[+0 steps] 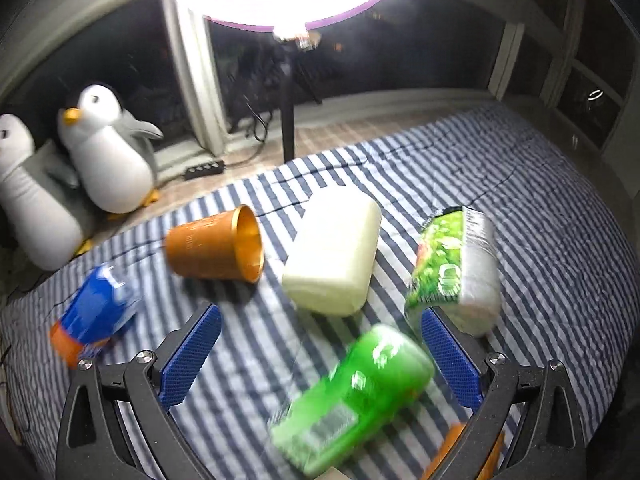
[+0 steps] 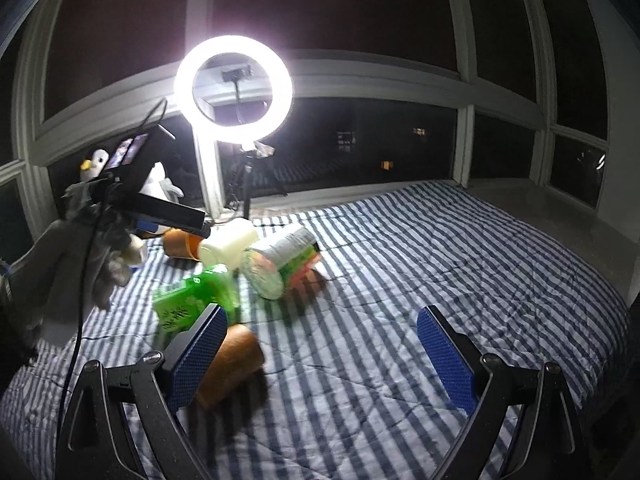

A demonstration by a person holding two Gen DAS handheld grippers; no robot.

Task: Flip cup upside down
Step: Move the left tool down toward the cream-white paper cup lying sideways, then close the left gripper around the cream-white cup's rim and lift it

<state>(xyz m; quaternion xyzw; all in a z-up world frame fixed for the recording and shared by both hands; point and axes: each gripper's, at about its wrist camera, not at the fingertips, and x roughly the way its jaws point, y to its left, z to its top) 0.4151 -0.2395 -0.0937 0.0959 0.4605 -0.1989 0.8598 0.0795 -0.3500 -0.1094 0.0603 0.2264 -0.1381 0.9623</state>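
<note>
An orange-brown cup [image 1: 216, 245] lies on its side on the striped bedspread [image 1: 460, 184], its mouth facing right. My left gripper [image 1: 320, 320] is open and empty, above the bed, with the cup ahead and to the left of its left finger. In the right wrist view the cup [image 2: 180, 243] is far off at the left, partly hidden behind the white block and the other gripper's body. My right gripper [image 2: 320, 320] is open and empty above the bedspread [image 2: 440, 248].
A white block [image 1: 334, 252], a green-labelled tub [image 1: 456, 268], a green bottle [image 1: 352, 396] and a blue bottle [image 1: 96, 312] lie around the cup. A brown bread-like roll [image 2: 234, 364] lies by my right gripper's left finger. Two plush penguins [image 1: 108, 148] and a ring light [image 2: 234, 88] stand beyond the bed.
</note>
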